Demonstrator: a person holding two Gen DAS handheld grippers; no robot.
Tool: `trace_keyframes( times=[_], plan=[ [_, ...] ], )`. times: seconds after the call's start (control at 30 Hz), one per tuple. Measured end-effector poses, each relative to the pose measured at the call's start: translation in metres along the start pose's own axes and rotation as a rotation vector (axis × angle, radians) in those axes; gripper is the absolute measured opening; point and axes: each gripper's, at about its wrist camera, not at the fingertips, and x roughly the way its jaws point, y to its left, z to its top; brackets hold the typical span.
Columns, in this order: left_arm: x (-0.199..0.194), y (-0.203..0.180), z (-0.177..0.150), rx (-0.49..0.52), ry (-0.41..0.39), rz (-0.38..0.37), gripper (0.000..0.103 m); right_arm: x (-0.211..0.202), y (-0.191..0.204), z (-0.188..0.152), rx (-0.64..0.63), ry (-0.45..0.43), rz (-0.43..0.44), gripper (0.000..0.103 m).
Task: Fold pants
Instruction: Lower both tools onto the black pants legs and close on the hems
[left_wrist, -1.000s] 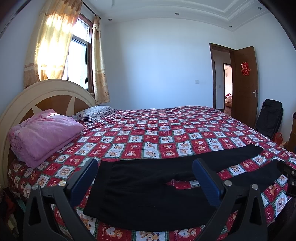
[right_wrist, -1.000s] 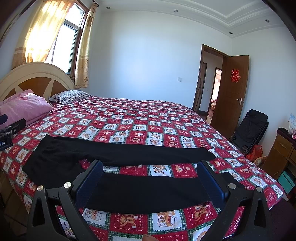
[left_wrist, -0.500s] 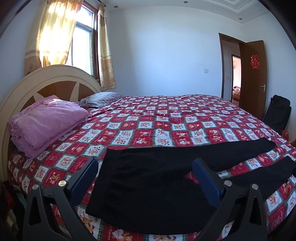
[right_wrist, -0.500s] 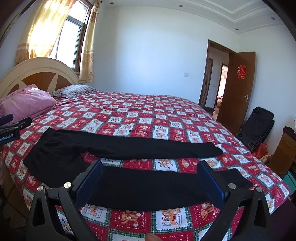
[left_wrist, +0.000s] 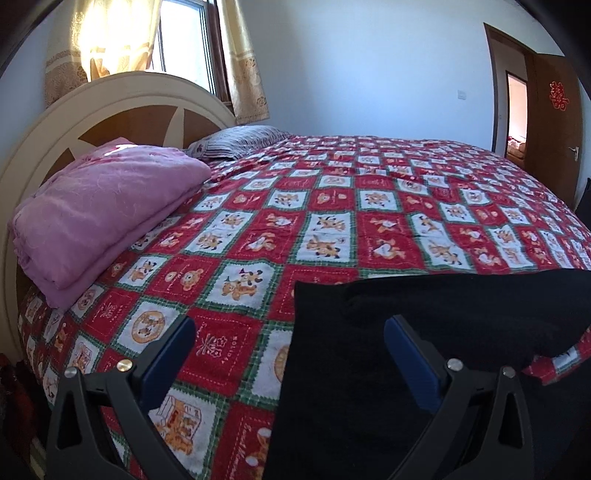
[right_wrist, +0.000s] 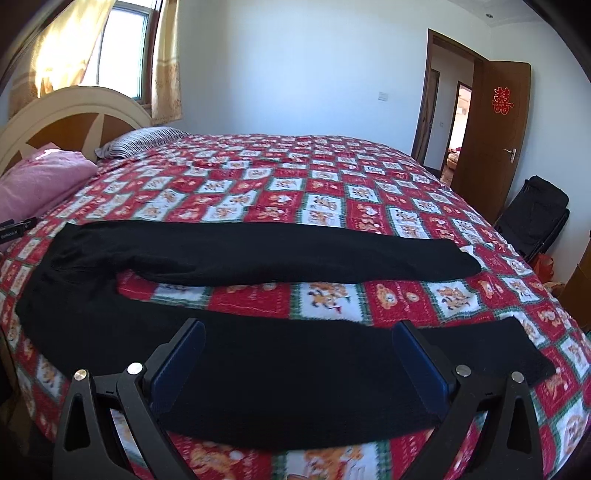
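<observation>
Black pants (right_wrist: 258, 254) lie flat on the red patterned bedspread (right_wrist: 325, 192), waist to the left, two legs spread to the right. In the left wrist view the waist end (left_wrist: 424, 332) fills the lower right. My left gripper (left_wrist: 288, 354) is open, low over the waistband's left edge, one finger over the bedspread and one over the pants. My right gripper (right_wrist: 297, 350) is open and empty, low over the near leg (right_wrist: 314, 376). The left gripper's tip (right_wrist: 14, 229) shows at the left edge of the right wrist view.
A folded pink blanket (left_wrist: 99, 206) and a striped pillow (left_wrist: 236, 142) lie by the headboard (left_wrist: 122, 99). A black folded chair (right_wrist: 535, 218) stands beside the open brown door (right_wrist: 487, 129). The bed's near edge runs just below the pants.
Both grippers have moved down and closer to the pants. The left one has shifted left toward the waistband edge. Both stay open.
</observation>
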Motion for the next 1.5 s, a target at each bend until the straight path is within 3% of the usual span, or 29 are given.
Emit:
trace_keyframes(
  times=[0.13, 0.23, 0.33, 0.47, 0.73, 1.1, 1.33, 1.5],
  plan=[
    [0.048, 0.006, 0.014, -0.027, 0.098, -0.04, 0.084, 0.015, -0.022, 0.01, -0.013, 0.014, -0.05, 0.1],
    [0.076, 0.006, 0.02, -0.032, 0.152, -0.056, 0.068, 0.031, -0.042, 0.015, 0.004, 0.052, -0.058, 0.089],
    [0.093, 0.004, 0.022, -0.035, 0.187, -0.084, 0.062, 0.045, -0.059, 0.017, 0.019, 0.093, -0.065, 0.078],
    [0.11, 0.001, 0.02, -0.03, 0.219, -0.12, 0.045, 0.061, -0.085, 0.022, 0.057, 0.133, -0.081, 0.077],
    [0.12, 0.001, 0.019, -0.045, 0.224, -0.167, 0.032, 0.095, -0.149, 0.047, 0.145, 0.199, -0.121, 0.068],
    [0.126, -0.003, 0.019, -0.04, 0.237, -0.16, 0.04, 0.158, -0.234, 0.08, 0.28, 0.254, -0.118, 0.069],
    [0.135, 0.004, 0.019, -0.083, 0.275, -0.138, 0.064, 0.212, -0.277, 0.092, 0.328, 0.303, -0.12, 0.07],
    [0.132, -0.002, 0.017, -0.06, 0.267, -0.134, 0.06, 0.244, -0.292, 0.096, 0.372, 0.335, -0.08, 0.072]
  ],
)
